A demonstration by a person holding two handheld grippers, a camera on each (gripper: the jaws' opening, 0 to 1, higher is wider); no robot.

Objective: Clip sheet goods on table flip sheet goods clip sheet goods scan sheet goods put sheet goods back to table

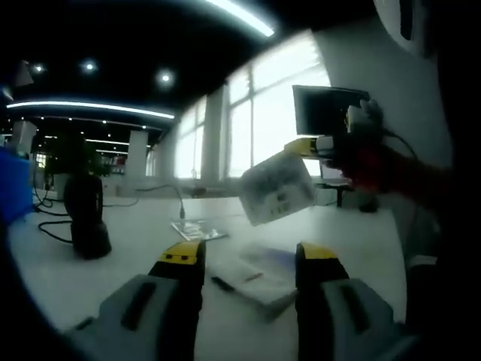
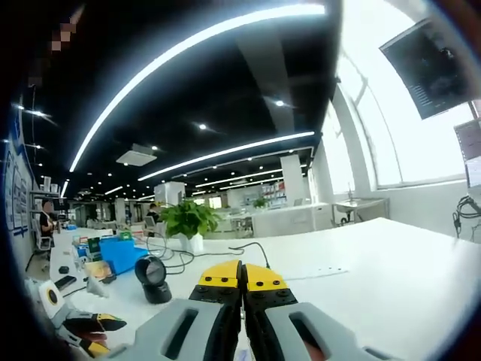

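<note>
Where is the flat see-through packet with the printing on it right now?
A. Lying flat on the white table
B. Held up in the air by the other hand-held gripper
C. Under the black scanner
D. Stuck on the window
B: in the left gripper view, the packet hangs tilted above the table, pinched at its upper corner by the right hand-held gripper, whose yellow tips close on it.
</note>
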